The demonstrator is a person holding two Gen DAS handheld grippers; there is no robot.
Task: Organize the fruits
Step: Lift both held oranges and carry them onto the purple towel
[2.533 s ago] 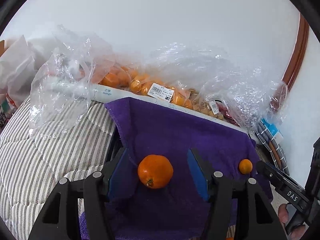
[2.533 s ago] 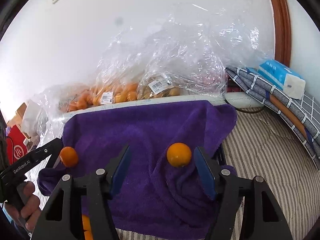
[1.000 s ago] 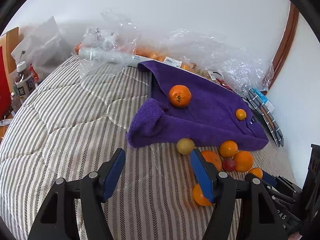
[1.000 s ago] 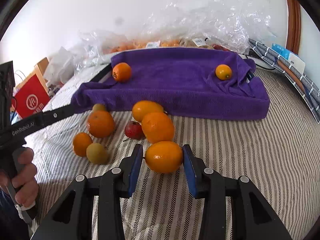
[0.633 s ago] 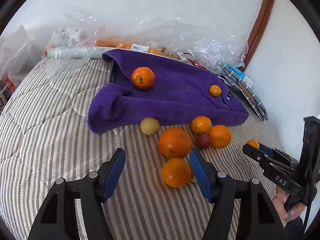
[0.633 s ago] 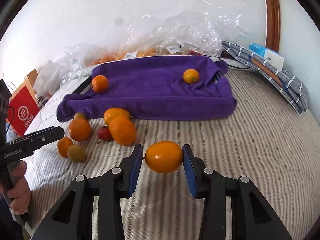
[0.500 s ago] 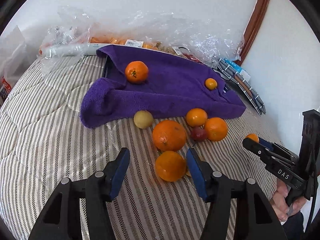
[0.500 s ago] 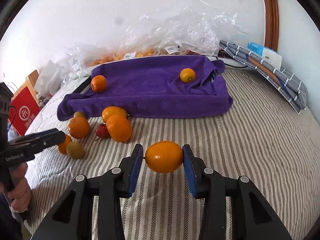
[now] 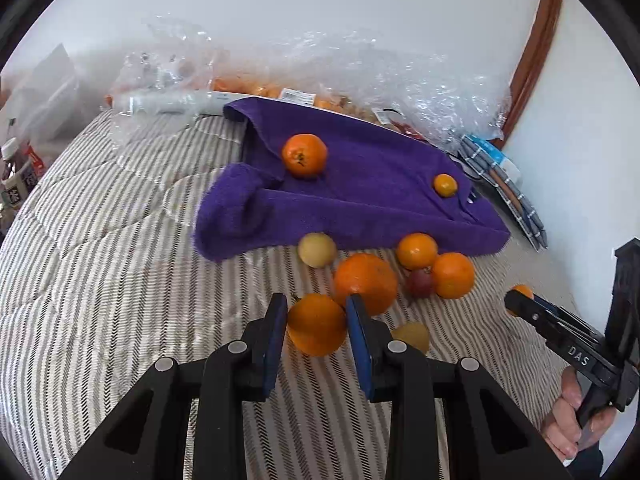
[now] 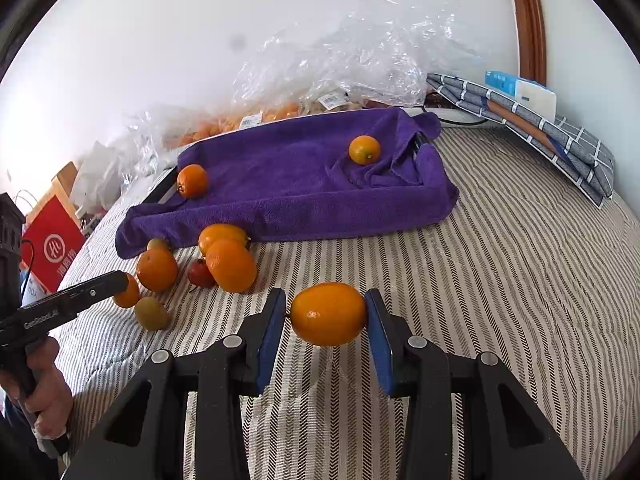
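While the left gripper has just been closing, its blue pads now press both sides of a round orange lying on the striped bedcover. The right gripper clamps an oval orange fruit clear above the cover. Just beyond the left gripper lies a loose cluster: a big orange, a small red fruit, two smaller oranges and a pale yellow fruit. Farther back, a purple towel carries a stemmed orange and a tiny orange, well apart. Crinkled plastic bags line the wall.
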